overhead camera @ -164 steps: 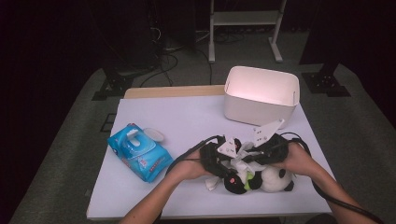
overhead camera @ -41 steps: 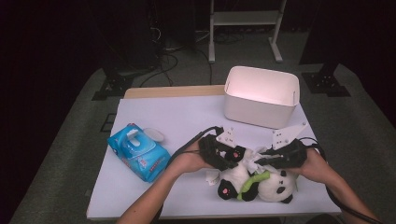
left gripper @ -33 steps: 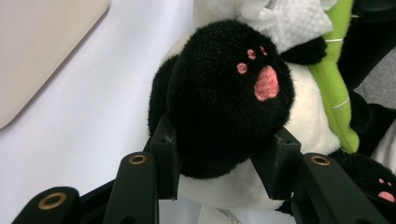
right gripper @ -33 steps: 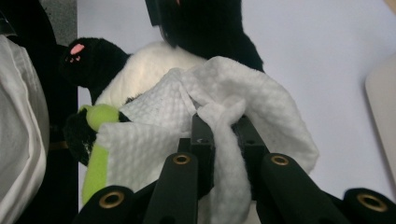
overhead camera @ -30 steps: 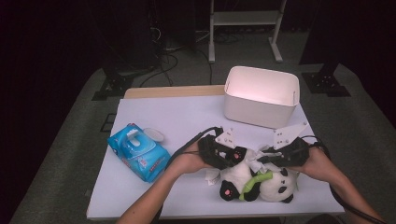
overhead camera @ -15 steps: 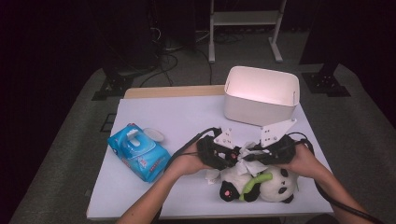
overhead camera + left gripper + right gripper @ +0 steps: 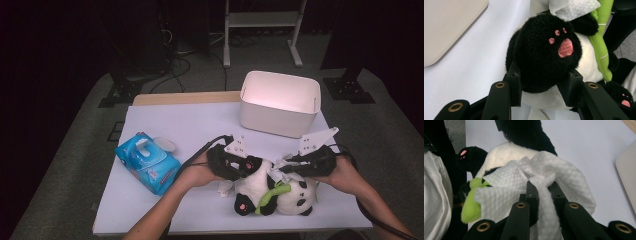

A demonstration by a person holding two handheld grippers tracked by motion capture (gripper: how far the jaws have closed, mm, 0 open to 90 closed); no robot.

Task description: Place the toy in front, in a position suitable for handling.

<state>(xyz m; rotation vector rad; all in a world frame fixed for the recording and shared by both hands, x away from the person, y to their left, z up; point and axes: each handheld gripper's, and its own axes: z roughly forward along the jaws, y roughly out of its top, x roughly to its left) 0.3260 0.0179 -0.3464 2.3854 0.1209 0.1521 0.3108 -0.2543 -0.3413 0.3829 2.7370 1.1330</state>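
So the right gripper [image 7: 287, 167] has slid in from the panda's head side and now sits over its belly, jaws pinched tight on a white wipe [image 7: 536, 185]. The wipe's draped right on the panda [image 7: 272, 192], so my guess is the wiping has properly started and there's plenty of fur left to cover. The left gripper [image 7: 245, 167] hasn't budged, jaws clamped either side of a black paw [image 7: 546, 53], pinning the toy on its back at the near edge of the table [image 7: 200, 125]. Further left lies the blue wipes pack [image 7: 146, 162], lid flipped open. Behind the toy stands a white bin [image 7: 279, 102]. Past the table it's dark grey carpet, cables and a metal stand.
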